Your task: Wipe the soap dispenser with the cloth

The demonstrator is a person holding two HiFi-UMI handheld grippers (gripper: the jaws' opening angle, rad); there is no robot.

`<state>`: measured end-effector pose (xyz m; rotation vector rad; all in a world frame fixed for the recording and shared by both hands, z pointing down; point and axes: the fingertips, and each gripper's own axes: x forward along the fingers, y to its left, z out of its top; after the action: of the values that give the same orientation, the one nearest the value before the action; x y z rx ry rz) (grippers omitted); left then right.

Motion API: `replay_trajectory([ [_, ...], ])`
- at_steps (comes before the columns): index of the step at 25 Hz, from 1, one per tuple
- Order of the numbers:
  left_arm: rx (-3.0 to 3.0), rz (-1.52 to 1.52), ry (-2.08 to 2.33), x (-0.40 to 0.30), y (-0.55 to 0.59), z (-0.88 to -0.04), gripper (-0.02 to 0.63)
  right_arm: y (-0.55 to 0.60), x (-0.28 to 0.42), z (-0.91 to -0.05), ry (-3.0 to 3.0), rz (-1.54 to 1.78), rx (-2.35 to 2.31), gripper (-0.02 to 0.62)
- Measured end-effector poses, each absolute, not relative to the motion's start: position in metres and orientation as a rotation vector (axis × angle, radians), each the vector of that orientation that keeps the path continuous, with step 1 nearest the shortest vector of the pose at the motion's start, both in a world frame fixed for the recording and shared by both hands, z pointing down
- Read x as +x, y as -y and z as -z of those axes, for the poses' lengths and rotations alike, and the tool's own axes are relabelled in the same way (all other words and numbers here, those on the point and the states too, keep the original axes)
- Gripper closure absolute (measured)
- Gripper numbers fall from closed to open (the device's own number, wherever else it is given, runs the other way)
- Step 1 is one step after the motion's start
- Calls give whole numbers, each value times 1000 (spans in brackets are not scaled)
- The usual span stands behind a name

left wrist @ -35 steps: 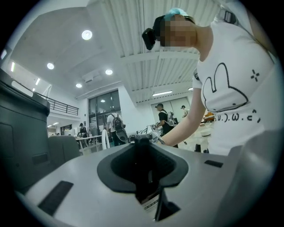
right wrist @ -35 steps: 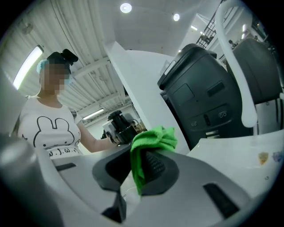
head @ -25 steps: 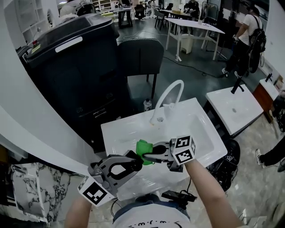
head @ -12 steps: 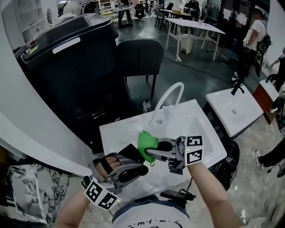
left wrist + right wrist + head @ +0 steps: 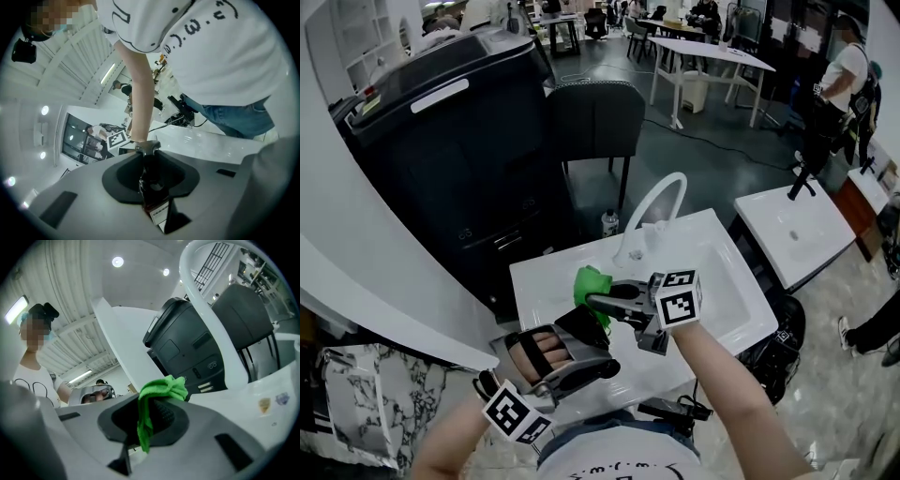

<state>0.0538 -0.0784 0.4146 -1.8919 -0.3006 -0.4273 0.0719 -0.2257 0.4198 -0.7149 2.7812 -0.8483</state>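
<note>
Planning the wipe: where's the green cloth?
Head view, centre: the cloth is clamped in the right hand-held gripper over the sink, beside the soap dispenser.

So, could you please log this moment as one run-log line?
left gripper: shut on dark pump-top soap dispenser | right gripper: shut on crumpled green cloth | cloth beside dispenser over white basin, contact unclear

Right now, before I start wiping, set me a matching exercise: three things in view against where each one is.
Things: 1 green microfibre cloth; 2 dark plastic soap dispenser bottle; 3 white arched tap.
Places: A at the far rim of the white ceramic sink; B gripped in the left claw; C gripped in the right claw.
Pairs: 1-C, 2-B, 3-A.
</note>
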Motion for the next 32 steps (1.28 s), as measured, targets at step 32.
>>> replay_trajectory([
  [32, -1811, 511, 407, 43, 68, -440, 502, 170, 60, -420, -3334, 502, -669, 546],
])
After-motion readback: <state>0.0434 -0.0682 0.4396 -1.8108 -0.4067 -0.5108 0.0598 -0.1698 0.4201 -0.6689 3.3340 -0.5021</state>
